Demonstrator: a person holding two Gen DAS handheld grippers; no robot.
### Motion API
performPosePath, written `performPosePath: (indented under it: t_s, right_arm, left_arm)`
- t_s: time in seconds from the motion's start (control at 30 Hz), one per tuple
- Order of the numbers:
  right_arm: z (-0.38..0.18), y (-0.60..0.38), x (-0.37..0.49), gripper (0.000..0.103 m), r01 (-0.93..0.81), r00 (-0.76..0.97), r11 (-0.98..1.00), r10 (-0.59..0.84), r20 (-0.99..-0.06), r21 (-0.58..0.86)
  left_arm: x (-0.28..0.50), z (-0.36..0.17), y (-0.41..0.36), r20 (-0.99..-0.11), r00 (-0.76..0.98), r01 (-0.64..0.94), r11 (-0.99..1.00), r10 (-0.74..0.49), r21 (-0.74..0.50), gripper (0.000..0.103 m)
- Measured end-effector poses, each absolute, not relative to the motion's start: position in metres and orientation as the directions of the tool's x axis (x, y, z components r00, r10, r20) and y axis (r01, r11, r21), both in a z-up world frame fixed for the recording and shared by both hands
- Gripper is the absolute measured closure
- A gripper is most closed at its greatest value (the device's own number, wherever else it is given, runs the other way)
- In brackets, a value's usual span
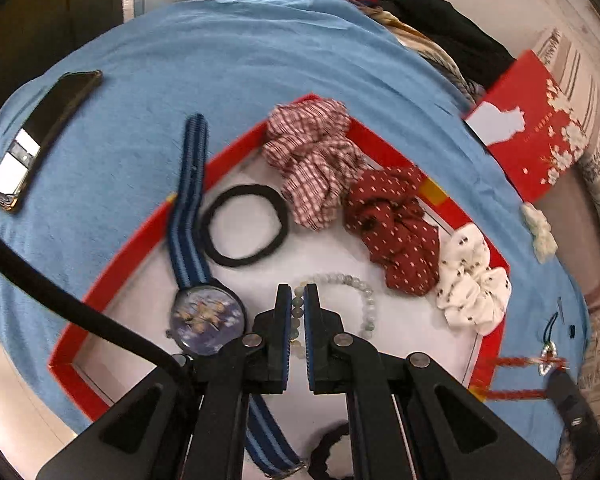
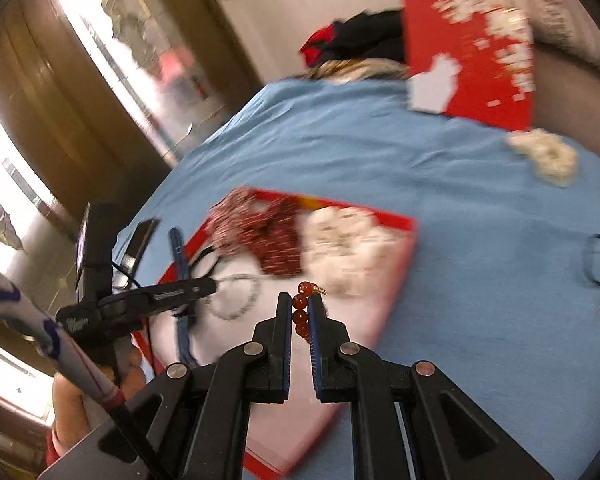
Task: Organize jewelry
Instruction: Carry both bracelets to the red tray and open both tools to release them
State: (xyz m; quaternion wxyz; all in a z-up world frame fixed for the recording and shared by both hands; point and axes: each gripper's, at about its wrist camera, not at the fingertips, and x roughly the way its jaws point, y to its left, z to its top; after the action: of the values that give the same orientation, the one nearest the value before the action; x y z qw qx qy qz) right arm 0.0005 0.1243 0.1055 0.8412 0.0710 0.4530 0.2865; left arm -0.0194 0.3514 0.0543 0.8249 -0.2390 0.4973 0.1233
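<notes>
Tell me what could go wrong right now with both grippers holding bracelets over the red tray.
The left gripper pinches the pale bead bracelet right beside the watch; shifting it may nudge the watch. The right gripper grips the red bead bracelet by a few beads, so it may slip. The tray is crowded with scrunchies.

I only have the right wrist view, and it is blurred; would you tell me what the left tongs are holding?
Observer: The left tongs are shut on a pale green bead bracelet in the red tray.
Operator: What lies beside them?
Observer: A watch, just to their left; its blue striped strap crosses the tray's rim.
Operator: And the white scrunchie?
Observer: The white scrunchie overlaps the tray's right rim, next to a dark red dotted scrunchie.
</notes>
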Motion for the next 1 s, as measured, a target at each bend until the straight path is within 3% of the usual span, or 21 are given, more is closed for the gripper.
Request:
performPosePath:
  t_s: [0.1, 0.2, 0.43, 0.6, 0.77, 1.0]
  right_arm:
    - [0.096, 0.157, 0.010, 0.095, -0.432, 0.382, 0.805, 0.573, -0.726, 0.408]
    - [0.080, 0.171, 0.018, 0.094, -0.416, 0.357, 0.803, 0.577, -0.735, 0.427]
    - [0.045, 0.162, 0.023, 0.093, -0.366, 0.338, 0.865, 0.467, -0.817, 0.343]
    - [0.054, 0.154, 0.013, 0.091, -0.391, 0.368, 0.872, 0.441, -0.819, 0.294]
    - [0.074, 0.126, 0.000, 0.082, -0.391, 0.433, 0.888, 0.408, -0.804, 0.240]
    - [0.087, 0.044, -0.022, 0.076, -0.283, 0.524, 0.943, 0.303, -0.796, 0.173]
  left_arm:
    - [-0.022, 0.061, 0.358, -0.862, 0.506, -0.447, 0.844, -0.035, -0.297, 0.095]
    - [-0.027, 0.068, 0.362, -0.848, 0.530, -0.448, 0.842, -0.021, -0.301, 0.080]
    - [-0.025, 0.078, 0.358, -0.827, 0.563, -0.415, 0.859, -0.017, -0.300, 0.070]
    - [-0.024, 0.086, 0.336, -0.810, 0.587, -0.370, 0.887, -0.007, -0.275, 0.067]
    - [-0.024, 0.091, 0.305, -0.801, 0.599, -0.300, 0.926, -0.005, -0.230, 0.066]
    - [-0.028, 0.096, 0.246, -0.788, 0.614, -0.165, 0.969, -0.046, -0.186, 0.065]
